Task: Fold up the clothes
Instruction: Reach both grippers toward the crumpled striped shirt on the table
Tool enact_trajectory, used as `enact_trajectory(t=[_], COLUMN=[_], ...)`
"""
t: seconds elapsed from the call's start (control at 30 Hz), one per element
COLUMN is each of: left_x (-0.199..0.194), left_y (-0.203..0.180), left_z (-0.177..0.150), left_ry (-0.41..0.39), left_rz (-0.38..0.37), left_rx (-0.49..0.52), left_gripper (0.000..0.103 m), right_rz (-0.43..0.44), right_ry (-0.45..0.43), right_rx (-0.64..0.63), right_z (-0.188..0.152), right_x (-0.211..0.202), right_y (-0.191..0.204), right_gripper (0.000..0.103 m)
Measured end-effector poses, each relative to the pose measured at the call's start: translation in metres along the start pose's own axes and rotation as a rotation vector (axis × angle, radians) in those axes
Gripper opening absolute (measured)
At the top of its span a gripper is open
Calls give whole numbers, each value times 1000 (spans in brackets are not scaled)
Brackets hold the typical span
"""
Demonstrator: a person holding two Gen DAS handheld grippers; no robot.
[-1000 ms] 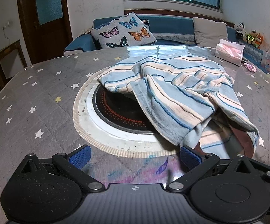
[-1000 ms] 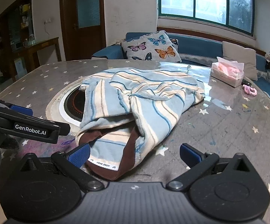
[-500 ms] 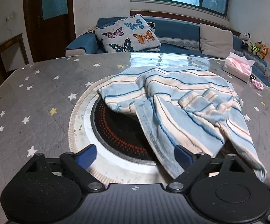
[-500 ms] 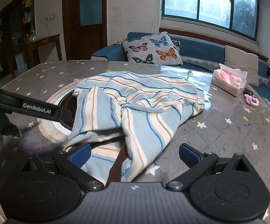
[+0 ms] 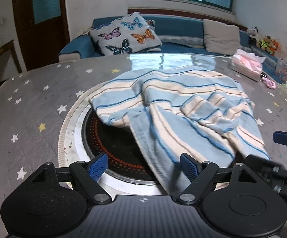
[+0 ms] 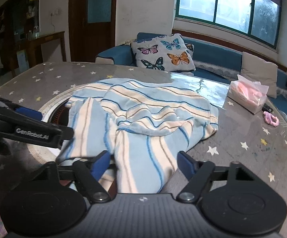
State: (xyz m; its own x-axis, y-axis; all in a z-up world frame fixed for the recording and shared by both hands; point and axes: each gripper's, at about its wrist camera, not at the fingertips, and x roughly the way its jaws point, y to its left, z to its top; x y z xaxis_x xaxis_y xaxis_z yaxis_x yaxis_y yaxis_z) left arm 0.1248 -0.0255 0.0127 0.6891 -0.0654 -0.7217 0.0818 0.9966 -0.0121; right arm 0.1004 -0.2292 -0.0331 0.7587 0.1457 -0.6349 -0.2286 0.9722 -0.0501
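Two tools flank the near hem of the striped garment, heaped on the worktop. The left tool and right tool have just been closing, cloth between still-parted jaws, ungripped.

Only readable text: "GenRobot.AI" in white on the black arm of the left gripper, seen at the left edge of the right wrist view, slightly motion-blurred. Nothing legible on the tissue pack, the striped garment or anything in the left wrist view.
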Motion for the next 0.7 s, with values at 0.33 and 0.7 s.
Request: enact_trajectory(t=[0.33,0.7], left_x=[22,21], left_y=[9,7], left_z=[10,10], left_ry=[47,33], left_rz=[-71,-178], left_rx=[-63,-64], left_gripper=[56,10], right_rz=[26,113], right_ry=[14,28], right_rx=[28,-23], right_z=[10,28], right_x=[14,35], right_y=[-14,3], right_gripper=[53,45])
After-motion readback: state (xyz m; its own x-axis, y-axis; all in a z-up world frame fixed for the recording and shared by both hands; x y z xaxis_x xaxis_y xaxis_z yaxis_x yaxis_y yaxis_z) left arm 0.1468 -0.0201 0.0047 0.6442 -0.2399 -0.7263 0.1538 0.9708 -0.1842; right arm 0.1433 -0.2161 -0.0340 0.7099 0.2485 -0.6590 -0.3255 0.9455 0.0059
